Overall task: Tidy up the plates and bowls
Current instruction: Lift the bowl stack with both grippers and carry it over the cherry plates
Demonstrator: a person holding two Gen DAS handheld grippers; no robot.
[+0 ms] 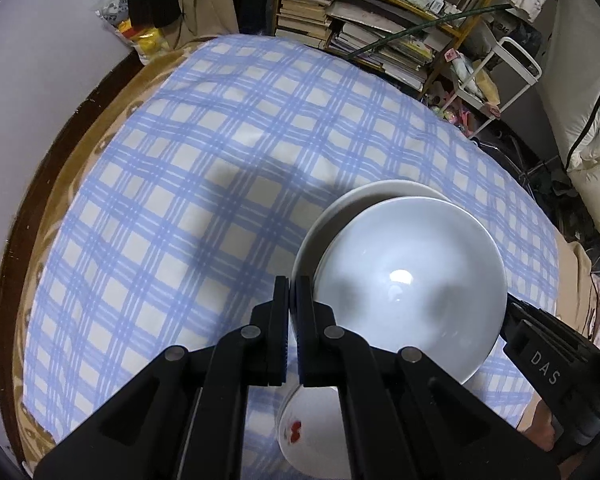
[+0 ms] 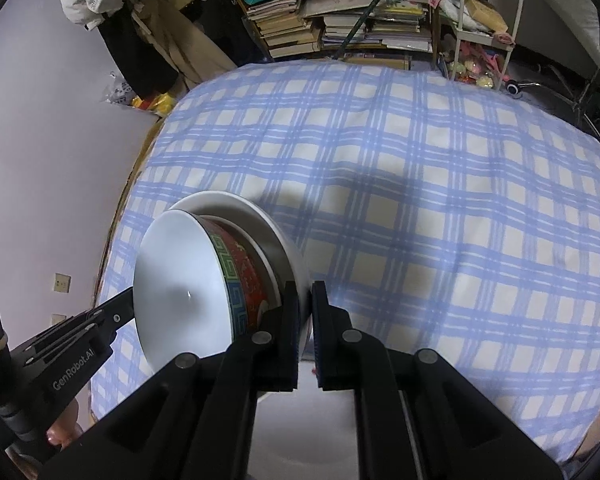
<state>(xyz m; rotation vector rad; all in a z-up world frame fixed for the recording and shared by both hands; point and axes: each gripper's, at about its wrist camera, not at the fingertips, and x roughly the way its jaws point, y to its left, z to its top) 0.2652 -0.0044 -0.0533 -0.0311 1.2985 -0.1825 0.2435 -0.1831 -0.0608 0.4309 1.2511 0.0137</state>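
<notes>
My left gripper and right gripper each pinch the white plate's rim; an empty red-patterned bowl sits on it above the checked cloth.

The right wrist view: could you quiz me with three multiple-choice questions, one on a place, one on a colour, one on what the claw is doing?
1. Where does the patterned bowl sit?
A. on the white plate
B. on the bookshelf
C. on the floor

2. What colour are the checks on the cloth?
A. red
B. green
C. blue

3. How is the right gripper?
A. wide open, away from everything
B. closed on the white plate's rim
C. holding a book

Answers: 1 A, as the bowl nests in the plate. 2 C, as blue bands cross cream squares. 3 B, as its fingers pinch the rim between them.
</notes>
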